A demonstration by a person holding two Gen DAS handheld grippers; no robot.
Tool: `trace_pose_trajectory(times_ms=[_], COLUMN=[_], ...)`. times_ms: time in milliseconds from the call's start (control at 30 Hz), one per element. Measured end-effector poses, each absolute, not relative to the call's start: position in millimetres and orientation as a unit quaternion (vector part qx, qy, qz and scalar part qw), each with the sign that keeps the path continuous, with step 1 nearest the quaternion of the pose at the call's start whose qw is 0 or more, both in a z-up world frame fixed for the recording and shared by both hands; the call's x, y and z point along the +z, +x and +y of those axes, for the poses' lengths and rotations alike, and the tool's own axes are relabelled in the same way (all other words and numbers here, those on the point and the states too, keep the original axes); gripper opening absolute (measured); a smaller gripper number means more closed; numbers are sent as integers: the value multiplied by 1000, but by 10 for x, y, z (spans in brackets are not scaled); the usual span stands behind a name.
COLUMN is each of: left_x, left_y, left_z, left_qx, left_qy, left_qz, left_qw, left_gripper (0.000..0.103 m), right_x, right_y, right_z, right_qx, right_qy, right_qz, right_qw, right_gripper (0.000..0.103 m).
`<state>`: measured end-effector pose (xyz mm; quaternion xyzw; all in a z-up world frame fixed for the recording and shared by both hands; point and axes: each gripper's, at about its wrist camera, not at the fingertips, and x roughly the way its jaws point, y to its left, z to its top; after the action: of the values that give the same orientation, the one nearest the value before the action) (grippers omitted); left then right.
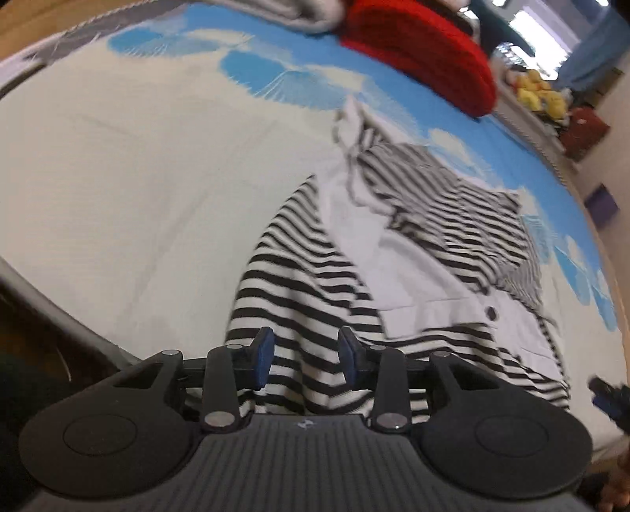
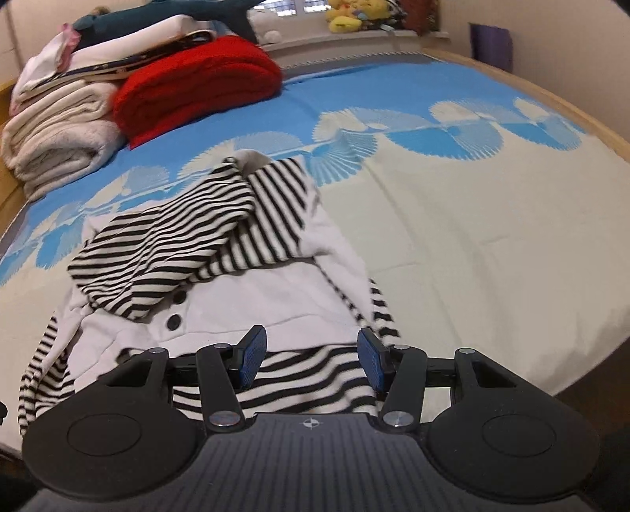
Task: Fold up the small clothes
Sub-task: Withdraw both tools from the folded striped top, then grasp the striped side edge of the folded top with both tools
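A small black-and-white striped garment (image 1: 393, 252) with a white buttoned front lies crumpled on the bed, its striped sleeves thrown over the middle. It also shows in the right wrist view (image 2: 244, 268). My left gripper (image 1: 304, 354) is open, hovering just above the garment's striped near-left hem. My right gripper (image 2: 312, 356) is open wide above the striped near hem on the garment's right side. Neither holds cloth. The tip of the right gripper (image 1: 608, 397) shows at the right edge of the left wrist view.
The bed cover (image 2: 472, 220) is cream with a blue fan pattern. A folded red blanket (image 2: 197, 86) and a stack of white towels (image 2: 55, 138) lie at the far side. Yellow plush toys (image 2: 350, 15) sit on the sill. The bed edge (image 1: 51, 307) runs left.
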<state>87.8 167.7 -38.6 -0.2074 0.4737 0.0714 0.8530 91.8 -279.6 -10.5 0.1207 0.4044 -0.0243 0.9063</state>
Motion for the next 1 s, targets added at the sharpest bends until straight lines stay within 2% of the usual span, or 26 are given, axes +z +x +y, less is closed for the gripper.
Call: trace_pose_trajectory(times_ms=[167, 233, 500, 600, 1000], left_x=[-533, -568, -746, -797, -828], left_y=[990, 1013, 1036, 1034, 985], left_z=[1751, 1759, 1757, 1724, 1662], left_qx=[93, 104, 128, 125, 113], left_qy=[-245, -250, -236, -222, -206], left_qz=[495, 501, 539, 545, 553], left_qw=[828, 822, 798, 799, 799], left_gripper=[57, 76, 79, 80, 79], right_x=[-271, -389, -673, -760, -754], right_y=[914, 930, 1003, 1039, 1051], right_z=[-3081, -3183, -3231, -3209, -3145], right_qx=[-52, -60, -71, -82, -76], right_qy=[173, 195, 202, 187, 176], right_qz=[436, 461, 527, 549, 561], right_qw=[881, 864, 822, 810, 805], right_gripper=[53, 53, 53, 58, 58])
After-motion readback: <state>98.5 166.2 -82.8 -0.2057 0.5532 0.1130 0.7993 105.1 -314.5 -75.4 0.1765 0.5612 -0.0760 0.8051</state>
